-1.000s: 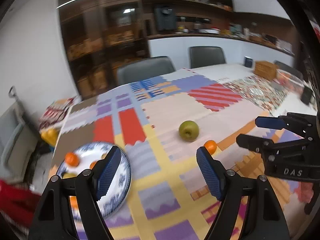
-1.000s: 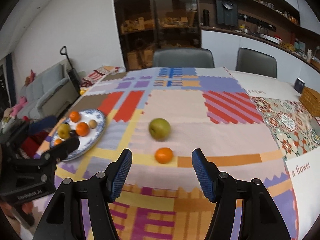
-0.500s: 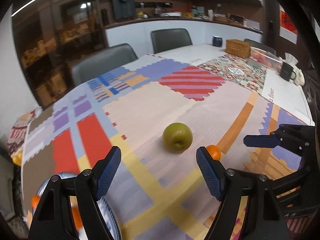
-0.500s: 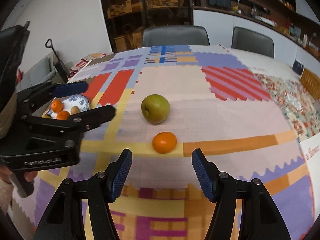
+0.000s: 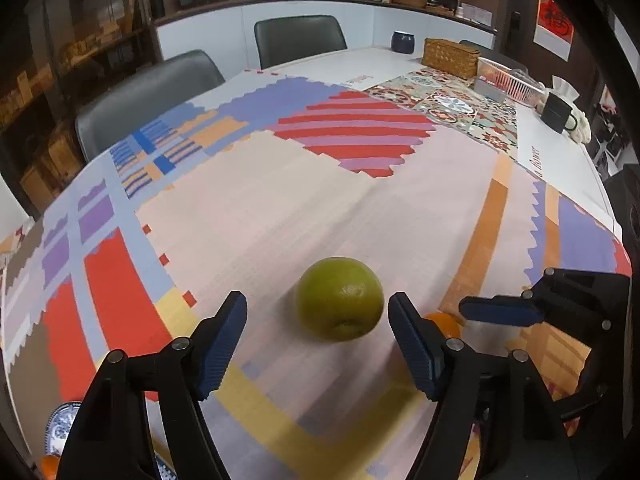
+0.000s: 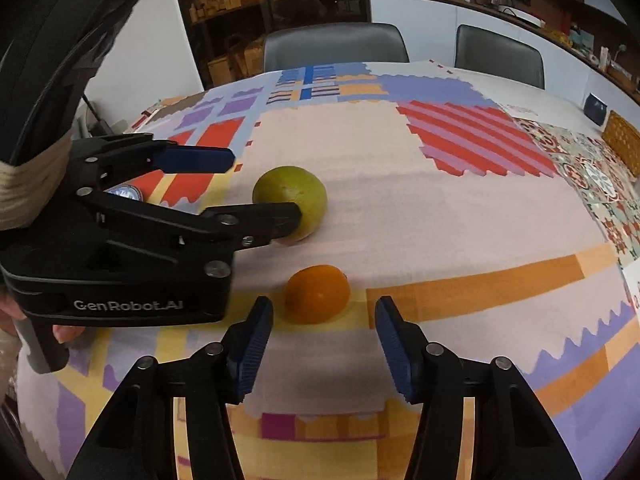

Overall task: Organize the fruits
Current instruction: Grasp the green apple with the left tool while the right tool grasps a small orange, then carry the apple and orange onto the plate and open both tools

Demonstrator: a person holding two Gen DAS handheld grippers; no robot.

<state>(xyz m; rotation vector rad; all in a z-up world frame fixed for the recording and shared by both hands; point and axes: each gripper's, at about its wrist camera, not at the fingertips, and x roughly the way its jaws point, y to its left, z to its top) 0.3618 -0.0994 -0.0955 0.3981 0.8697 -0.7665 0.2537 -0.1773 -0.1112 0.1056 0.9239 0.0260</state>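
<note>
A green apple (image 5: 338,298) lies on the patchwork tablecloth, just ahead of and between the fingers of my open left gripper (image 5: 316,320). It also shows in the right wrist view (image 6: 290,196), partly behind the left gripper's fingers (image 6: 256,220). A small orange (image 6: 317,294) lies just ahead of my open right gripper (image 6: 323,330), near its fingertips. In the left wrist view the orange (image 5: 444,322) peeks out behind the right finger. The blue-patterned plate (image 5: 60,426) with an orange (image 5: 50,468) sits at the lower left edge.
Two grey chairs (image 6: 336,46) stand at the table's far side. A wicker box (image 5: 450,58), a pink basket (image 5: 508,82), a dark jar (image 5: 404,42) and a black mug (image 5: 558,112) stand at the far right of the table.
My left gripper has swung right from the plate and closed in on the green apple. My right gripper has moved forward to the orange. Both stay open.
</note>
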